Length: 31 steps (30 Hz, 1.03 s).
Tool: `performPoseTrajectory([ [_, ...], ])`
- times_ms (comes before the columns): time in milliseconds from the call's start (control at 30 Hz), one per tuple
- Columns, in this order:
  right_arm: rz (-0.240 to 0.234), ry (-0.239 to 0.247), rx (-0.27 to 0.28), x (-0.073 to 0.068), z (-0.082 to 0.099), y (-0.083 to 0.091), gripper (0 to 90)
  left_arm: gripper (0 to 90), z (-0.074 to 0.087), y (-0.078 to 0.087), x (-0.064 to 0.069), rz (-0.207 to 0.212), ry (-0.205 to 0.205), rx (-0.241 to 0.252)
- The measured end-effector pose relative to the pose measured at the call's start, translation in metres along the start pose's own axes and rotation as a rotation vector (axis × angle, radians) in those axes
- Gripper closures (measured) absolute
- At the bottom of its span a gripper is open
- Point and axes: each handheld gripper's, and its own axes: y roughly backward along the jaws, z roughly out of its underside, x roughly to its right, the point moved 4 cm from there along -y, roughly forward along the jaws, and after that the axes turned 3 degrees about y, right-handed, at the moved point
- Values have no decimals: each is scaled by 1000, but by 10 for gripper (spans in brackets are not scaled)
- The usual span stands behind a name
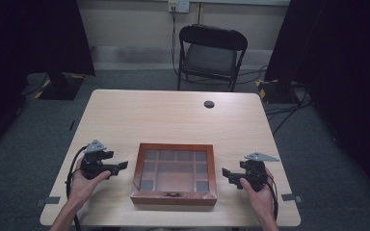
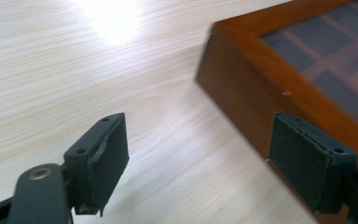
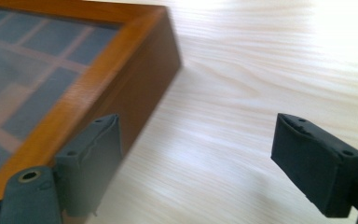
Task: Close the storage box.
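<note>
— Where's your left claw (image 1: 122, 166)?
— Jaws apart, empty, just left of the wooden box (image 1: 175, 173).
— And that box?
— Lid closed, on the tabletop (image 1: 173, 115) near your edge, between both claws.
— Your right claw (image 1: 226, 173)?
— Spread too, just right of it.

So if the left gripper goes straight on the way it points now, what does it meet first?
Most likely the left side wall of the wooden display box. The left gripper points toward it with jaws open, and one jaw already overlaps the box's edge in its own view. Depth is unclear, so the other jaw may pass over bare table.
</note>
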Motion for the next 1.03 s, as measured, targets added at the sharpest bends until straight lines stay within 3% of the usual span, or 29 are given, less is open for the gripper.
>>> performPoseTrajectory([
  [200, 62, -46, -17, 23, 8, 4, 149, 186, 12, 4, -24, -50, 49, -25],
  [300, 111, -58, -42, 37, 14, 4, 149, 180, 20, 2, -34, -83, 62, -73],
  [433, 203, -55, -95, 52, 25, 2, 148, 178, 27, -1, -42, -133, 33, -134],
  [533, 240, -47, -118, 57, 31, 1, 145, 174, 32, -3, -43, -187, -8, -118],
  [600, 269, -35, -110, 57, 33, 1, 145, 171, 34, -4, -41, -211, -9, -102],
  [633, 276, -26, -103, 57, 33, 1, 144, 162, 34, -3, -42, -216, -20, -110],
  [733, 310, -7, -74, 56, 36, -3, 113, 124, 38, -6, -45, -227, -6, -42],
  [1033, 320, -11, -56, 55, 37, -5, 96, 104, 38, -6, -44, -234, 7, -38],
])
